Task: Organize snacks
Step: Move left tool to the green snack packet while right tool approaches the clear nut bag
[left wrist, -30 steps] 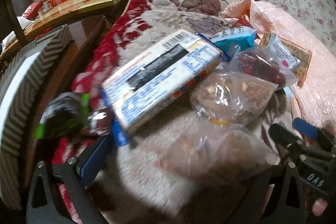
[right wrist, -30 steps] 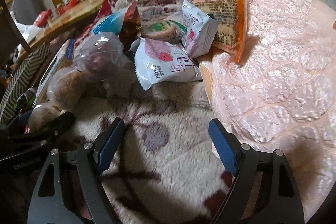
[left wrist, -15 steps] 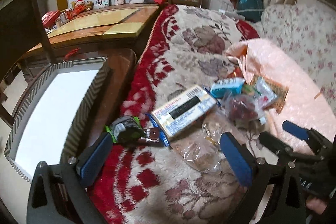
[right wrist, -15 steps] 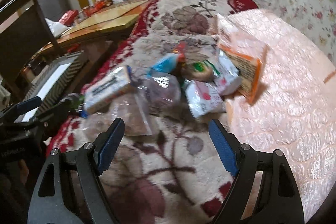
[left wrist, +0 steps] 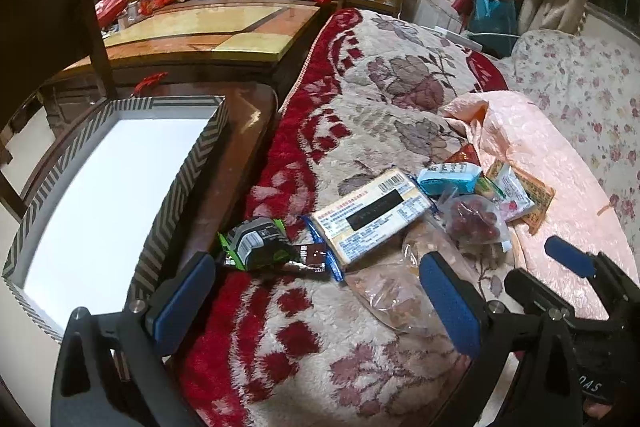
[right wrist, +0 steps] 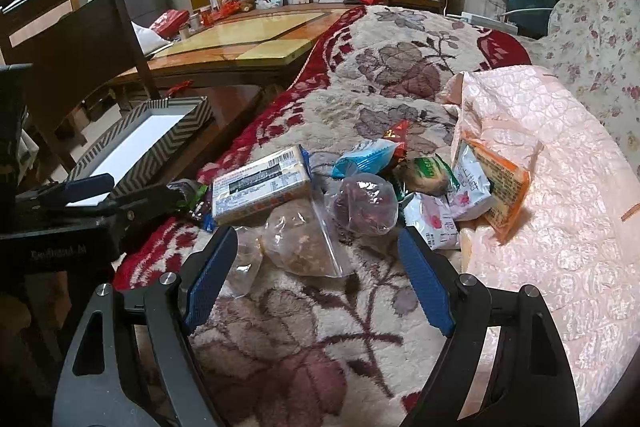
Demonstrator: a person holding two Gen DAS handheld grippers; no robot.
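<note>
1. The snack pile lies on the floral blanket (right wrist: 320, 327); its biscuit box (right wrist: 260, 187) lies at 11 o'clock of the right gripper (right wrist: 320, 279).
2. The clear bag of nuts (right wrist: 300, 243) lies just ahead between that gripper's spread, empty fingers.
3. The left gripper (left wrist: 320, 291) is likewise spread and empty; the green-black packet (left wrist: 256, 243) is at its 11 o'clock.
4. The chevron-sided box (left wrist: 180, 179) stands at 10 o'clock.
</note>
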